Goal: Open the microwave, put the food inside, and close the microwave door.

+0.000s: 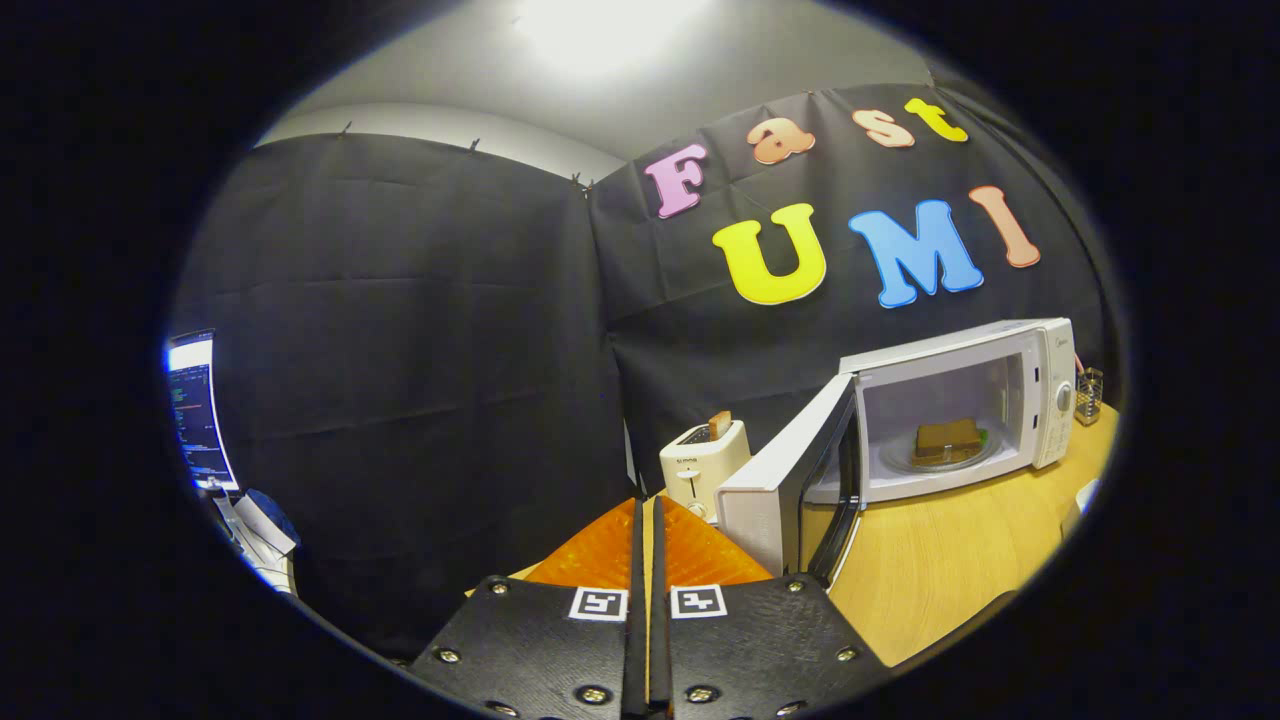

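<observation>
A: What do we have at the gripper (pixel 645 520) right now?

B: We see its two fingers (pixel 600 550) drawn together with only a thin slit between them, and nothing is caught there. The gripper is empty.

A: And the microwave (pixel 960 410)?

B: It sits on the wooden bench (pixel 930 570), off to the right and beyond the fingertips, against the black cloth wall (pixel 420 350). We find its door (pixel 790 480) swung wide open toward us, hinged on the left side, with the free edge of the door standing just beside the right finger. We cannot tell whether the two actually touch.

A: Where is the food (pixel 948 438)?

B: We see it already inside the cavity, a brown slab resting on the round turntable plate (pixel 940 455), with a bit of green at its right edge.

A: Anything else on the bench?

B: A cream toaster (pixel 703 465) stands just left of the open door, beyond the fingertips, with a slice of toast (pixel 720 424) poking up from its slot. A small wire holder (pixel 1089 395) sits at the microwave's far right. Well off to the left we notice a lit monitor (pixel 197 410).
</observation>
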`<state>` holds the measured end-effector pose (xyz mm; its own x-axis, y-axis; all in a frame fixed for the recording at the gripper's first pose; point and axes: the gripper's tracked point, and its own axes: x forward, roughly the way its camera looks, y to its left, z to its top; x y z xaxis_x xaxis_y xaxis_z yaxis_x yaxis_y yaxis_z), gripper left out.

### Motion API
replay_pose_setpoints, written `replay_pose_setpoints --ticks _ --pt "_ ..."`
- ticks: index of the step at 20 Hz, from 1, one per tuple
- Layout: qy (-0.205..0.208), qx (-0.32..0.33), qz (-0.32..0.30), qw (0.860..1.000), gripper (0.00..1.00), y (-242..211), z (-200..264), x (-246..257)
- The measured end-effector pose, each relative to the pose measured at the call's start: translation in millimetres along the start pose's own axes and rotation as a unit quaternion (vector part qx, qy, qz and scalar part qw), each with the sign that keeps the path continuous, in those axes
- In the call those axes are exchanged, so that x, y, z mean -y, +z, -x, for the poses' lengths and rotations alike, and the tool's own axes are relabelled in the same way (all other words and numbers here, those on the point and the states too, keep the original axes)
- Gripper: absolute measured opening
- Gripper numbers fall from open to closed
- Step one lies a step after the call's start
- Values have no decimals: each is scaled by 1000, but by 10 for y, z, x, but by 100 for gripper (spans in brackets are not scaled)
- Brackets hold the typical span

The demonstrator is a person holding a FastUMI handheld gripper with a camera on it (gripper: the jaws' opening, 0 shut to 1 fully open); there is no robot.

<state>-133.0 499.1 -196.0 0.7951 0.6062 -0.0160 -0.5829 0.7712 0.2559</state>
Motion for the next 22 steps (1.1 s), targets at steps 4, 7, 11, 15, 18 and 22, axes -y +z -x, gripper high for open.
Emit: replay_pose_setpoints --ticks 4,7,11,15,18,22 --pt "-15 5 -26 1000 1 -34 -63 121" --pt "-30 13 -14 999 1 -17 39 199" --pt "-30 13 -17 999 1 9 123 315" --pt "-49 19 -9 999 1 46 255 503" --pt "-59 22 -12 998 1 87 338 651" --pt "-89 33 -18 995 1 177 489 887"
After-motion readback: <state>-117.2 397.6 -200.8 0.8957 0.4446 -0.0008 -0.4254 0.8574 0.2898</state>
